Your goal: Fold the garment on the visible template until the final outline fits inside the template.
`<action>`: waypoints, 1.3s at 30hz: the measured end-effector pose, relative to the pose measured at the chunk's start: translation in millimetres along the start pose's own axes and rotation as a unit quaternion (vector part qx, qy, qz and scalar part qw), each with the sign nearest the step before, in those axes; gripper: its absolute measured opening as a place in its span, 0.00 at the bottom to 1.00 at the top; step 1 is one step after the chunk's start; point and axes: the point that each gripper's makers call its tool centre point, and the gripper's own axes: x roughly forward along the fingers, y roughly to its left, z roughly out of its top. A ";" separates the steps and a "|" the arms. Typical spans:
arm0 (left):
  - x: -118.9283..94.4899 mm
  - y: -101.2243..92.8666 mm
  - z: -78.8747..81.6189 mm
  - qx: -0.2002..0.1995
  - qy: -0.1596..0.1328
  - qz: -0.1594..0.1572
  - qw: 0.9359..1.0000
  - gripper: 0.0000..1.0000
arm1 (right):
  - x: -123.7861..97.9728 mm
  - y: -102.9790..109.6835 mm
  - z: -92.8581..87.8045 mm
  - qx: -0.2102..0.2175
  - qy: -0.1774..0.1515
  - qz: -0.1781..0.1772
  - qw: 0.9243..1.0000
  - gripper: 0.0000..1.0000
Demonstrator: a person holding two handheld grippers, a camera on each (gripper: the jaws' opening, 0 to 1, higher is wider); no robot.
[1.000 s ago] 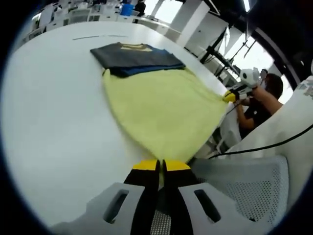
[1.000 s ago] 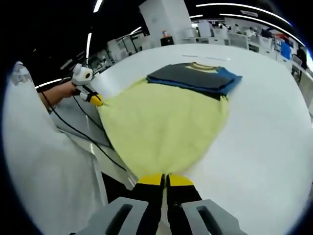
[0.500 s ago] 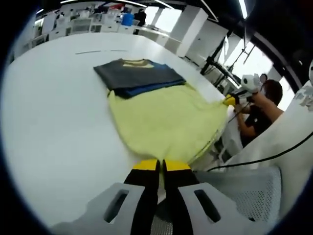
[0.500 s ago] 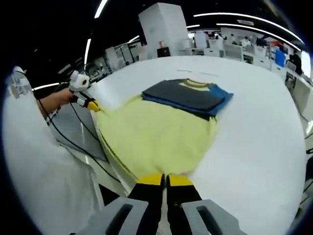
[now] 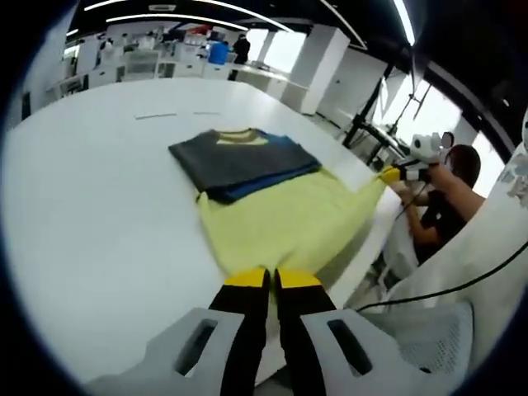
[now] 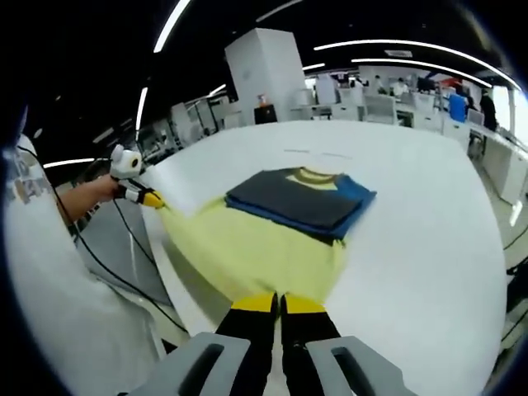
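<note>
The yellow garment (image 5: 285, 223) lies spread on the white bench (image 5: 91, 206), a thin soft sheet that sags and ripples between its held corners. Its far edge, towards 12 o'clock in both views, runs under or against a folded dark grey and blue garment (image 5: 241, 161) with a yellow collar; which one overlaps the other I cannot tell for certain. No template outline can be made out under the cloth.

The left gripper (image 5: 271, 279) has its yellow-tipped jaws pressed together on the near hem of the yellow garment at 6 o'clock in the left gripper view. The right gripper (image 6: 278, 303) is likewise clamped on the hem at 6 o'clock in the right gripper view. Each also appears in the other's picture: the right gripper at 3 o'clock in the left gripper view, pinching the stretched corner, and the left gripper at 9 o'clock in the right gripper view, doing the same.

The fabric looks light, limp and easy to drag, so it should follow the grippers with little resistance but will not hold a crease unaided. It likely slides readily on the smooth bench. Corners and hem are the sensible holds, since pinching there keeps the edge taut; a hold mid-panel would bunch it. The near hem hangs close to the bench edge, so slack could let it slip off
</note>
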 end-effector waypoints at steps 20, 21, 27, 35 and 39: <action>11.4 27.0 56.5 0.021 -0.055 0.035 0.998 0.00 | 9.3 -29.3 42.3 0.000 -0.044 -0.022 0.999 0.00; 12.1 28.3 59.3 0.021 -0.058 0.036 0.997 0.00 | 9.3 -30.3 44.5 0.000 -0.046 -0.023 0.999 0.00; 18.6 37.8 75.6 0.025 -0.069 0.047 0.996 0.00 | 11.7 -39.4 60.5 -0.005 -0.056 -0.028 0.998 0.00; 23.0 49.5 101.4 0.034 -0.082 0.055 0.995 0.00 | 16.9 -52.6 82.9 -0.015 -0.063 -0.036 0.997 0.00; 26.0 57.3 112.5 0.036 -0.089 0.060 0.994 0.00 | 20.2 -60.2 96.5 -0.013 -0.073 -0.038 0.997 0.00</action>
